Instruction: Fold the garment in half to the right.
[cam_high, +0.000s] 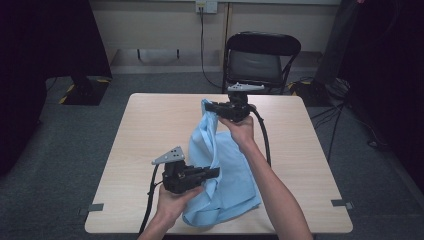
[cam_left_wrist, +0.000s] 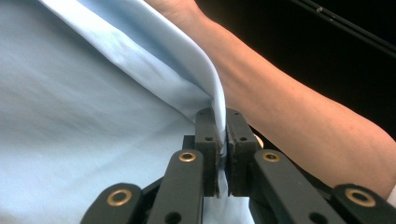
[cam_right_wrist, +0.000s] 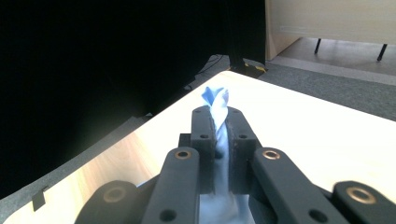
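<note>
A: Currently, step in hand looks like a fold or spread of the light blue cloth (cam_high: 226, 170), with both grippers already holding it. Left gripper (cam_high: 216, 173): jaws nearly together, clamped on a folded edge of the cloth above the near edge of the desk (cam_high: 150, 125). The left gripper view confirms it, hem pinched flat between the pads.

B: And the cloth itself?

A: Bulk lies on the desk from mid-desk to the near edge, slightly right of centre. One part is lifted and stretches up toward the far edge.

B: Right side?

A: Right gripper (cam_high: 210, 106): jaws closed just as tight on a twisted corner, which pokes out past the tips in the right gripper view. It is held off the surface near the far edge.

B: Next move?

A: My judgement: draw the two held points apart to take out the twist, then lay the raised part down flat. Both grips need to hold, since thin fabric could slip.
</note>
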